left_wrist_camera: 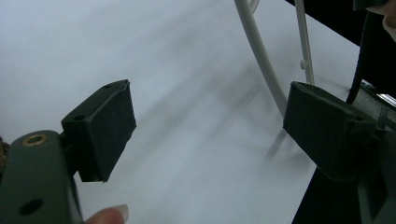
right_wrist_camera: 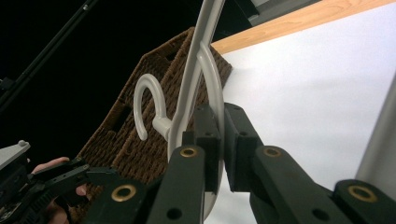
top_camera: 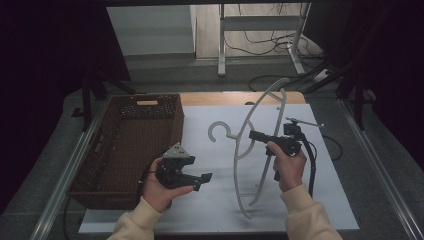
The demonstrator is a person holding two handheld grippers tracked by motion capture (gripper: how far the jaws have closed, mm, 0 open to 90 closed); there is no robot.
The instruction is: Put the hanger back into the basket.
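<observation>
Right tool [top_camera: 257, 135] is clamped tight on the white hanger [top_camera: 260, 150], held upright w/ its low end resting on the surface [top_camera: 325, 200]. Left tool [top_camera: 202, 181] is wide open, empty, just beside hanger's lower arm. Step looks like carrying it to the wicker basket [top_camera: 100, 150] at left; next probably needs left to grab too. White sheet covers surface; dark room, cables on floor behind.

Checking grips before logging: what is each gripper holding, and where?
Right gripper clamps the white hanger on its arm near the hook; left gripper holds nothing.
</observation>
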